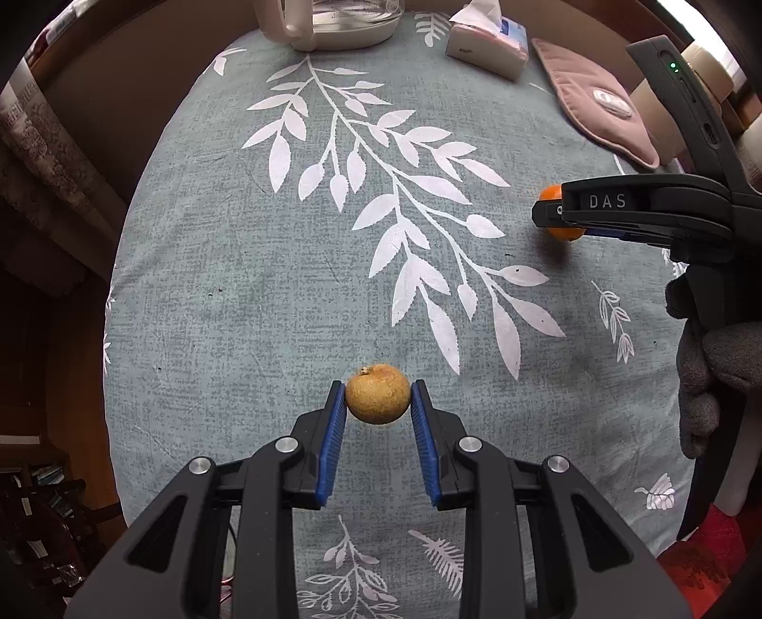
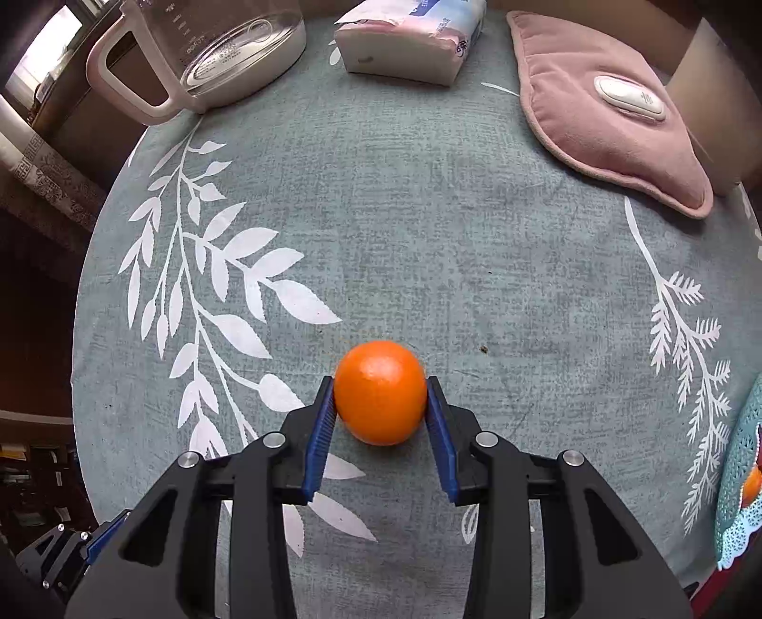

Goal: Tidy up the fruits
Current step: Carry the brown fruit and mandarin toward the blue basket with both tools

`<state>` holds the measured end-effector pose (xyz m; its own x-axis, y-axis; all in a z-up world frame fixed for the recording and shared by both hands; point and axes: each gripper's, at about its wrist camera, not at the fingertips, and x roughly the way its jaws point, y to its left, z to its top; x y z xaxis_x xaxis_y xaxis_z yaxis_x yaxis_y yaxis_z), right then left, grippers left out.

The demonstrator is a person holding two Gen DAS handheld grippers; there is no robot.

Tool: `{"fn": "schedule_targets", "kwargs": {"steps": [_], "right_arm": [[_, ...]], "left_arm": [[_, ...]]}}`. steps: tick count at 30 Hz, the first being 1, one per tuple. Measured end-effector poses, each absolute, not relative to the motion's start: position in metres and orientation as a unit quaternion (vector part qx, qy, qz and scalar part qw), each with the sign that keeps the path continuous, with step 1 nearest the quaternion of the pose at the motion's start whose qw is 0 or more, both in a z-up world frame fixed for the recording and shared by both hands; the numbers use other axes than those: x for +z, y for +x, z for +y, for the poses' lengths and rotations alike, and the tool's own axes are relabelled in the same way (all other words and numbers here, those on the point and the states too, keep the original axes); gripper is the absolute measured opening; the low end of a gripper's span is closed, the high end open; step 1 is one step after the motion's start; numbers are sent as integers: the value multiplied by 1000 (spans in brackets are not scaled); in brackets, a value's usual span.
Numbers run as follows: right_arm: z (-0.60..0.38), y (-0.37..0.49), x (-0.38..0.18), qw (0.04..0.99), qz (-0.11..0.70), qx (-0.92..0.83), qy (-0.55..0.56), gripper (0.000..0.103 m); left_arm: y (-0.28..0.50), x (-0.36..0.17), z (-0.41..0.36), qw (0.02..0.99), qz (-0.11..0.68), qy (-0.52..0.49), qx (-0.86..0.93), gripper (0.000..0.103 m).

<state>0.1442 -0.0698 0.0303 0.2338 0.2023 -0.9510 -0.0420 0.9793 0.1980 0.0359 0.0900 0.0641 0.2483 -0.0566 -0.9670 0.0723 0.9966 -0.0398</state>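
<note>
My left gripper (image 1: 377, 393) is shut on a small brown rough-skinned fruit (image 1: 377, 394), its blue pads touching both sides, over the grey-green leaf-patterned tablecloth (image 1: 285, 285). My right gripper (image 2: 380, 395) is shut on an orange (image 2: 380, 393) between its blue pads. In the left wrist view the right gripper (image 1: 552, 214) shows from the side at the right, with the orange (image 1: 552, 196) partly hidden behind its fingers. A teal patterned basket (image 2: 736, 476) at the right edge of the right wrist view holds another orange fruit (image 2: 753, 483).
At the far side stand a glass kettle with a cream handle (image 2: 200, 52), a pack of tissues (image 2: 409, 43) and a pink heating pad with a white controller (image 2: 609, 109). The table edge curves down the left (image 1: 114, 285). A red object (image 1: 700, 557) lies at the lower right.
</note>
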Motion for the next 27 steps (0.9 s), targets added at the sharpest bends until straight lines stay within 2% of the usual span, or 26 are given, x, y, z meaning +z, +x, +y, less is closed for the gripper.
{"fn": "schedule_targets", "kwargs": {"steps": [27], "right_arm": [[-188, 82, 69, 791, 593, 37, 145, 38]], "left_arm": [[42, 73, 15, 795, 599, 44, -82, 28]]}}
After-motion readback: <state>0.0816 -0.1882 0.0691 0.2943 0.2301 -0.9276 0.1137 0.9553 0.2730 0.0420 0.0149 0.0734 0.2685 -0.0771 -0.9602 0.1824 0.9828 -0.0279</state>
